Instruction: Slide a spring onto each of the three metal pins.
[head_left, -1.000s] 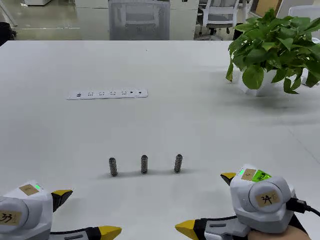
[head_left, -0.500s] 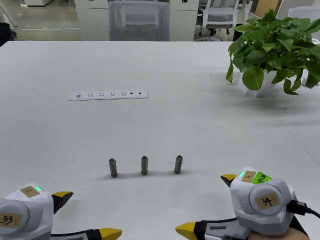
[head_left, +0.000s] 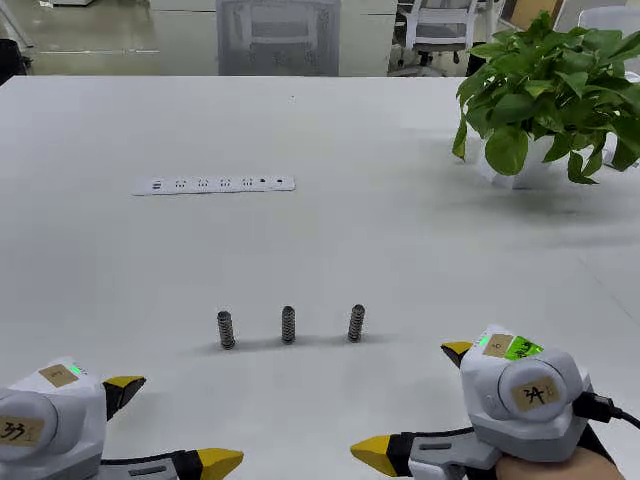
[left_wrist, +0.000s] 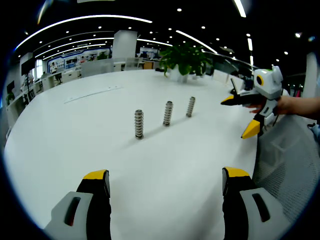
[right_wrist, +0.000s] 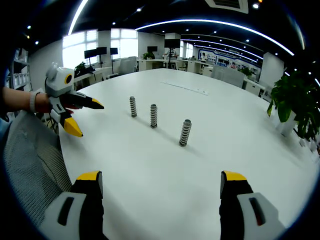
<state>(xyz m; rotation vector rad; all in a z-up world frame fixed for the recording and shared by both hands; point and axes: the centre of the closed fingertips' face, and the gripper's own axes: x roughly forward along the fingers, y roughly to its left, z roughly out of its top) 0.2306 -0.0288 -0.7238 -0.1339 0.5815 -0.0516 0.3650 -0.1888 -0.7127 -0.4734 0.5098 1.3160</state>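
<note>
Head view, and here's the scene: three springs (head_left: 288, 325) stand upright in a neat row on the white desk (head_left: 400, 250), evenly spaced, each well apart from its neighbour. Springs that slim don't stand on end unaided, so my read is that each one is already sleeved over a pin. The pins themselves are hidden inside the coils, so I can't confirm them. Count along the row: one, two, three springs, and on that reckoning the task looks complete.

Down at the near edge, the left tongs (head_left: 172, 422) and the right tongs (head_left: 413, 402) hang low on either side, yellow tips spread wide and nothing between them. Each gripper view backs that up, with jaws far apart, bare desk between them and the row of springs ahead. That's two tongs, both empty and both well short of the row. It looks like they're held clear so nothing gets knocked.

Further back, one power strip (head_left: 215, 184) lies flat, and one potted plant (head_left: 545, 85) sits at the far right, both well away from the work.
</note>
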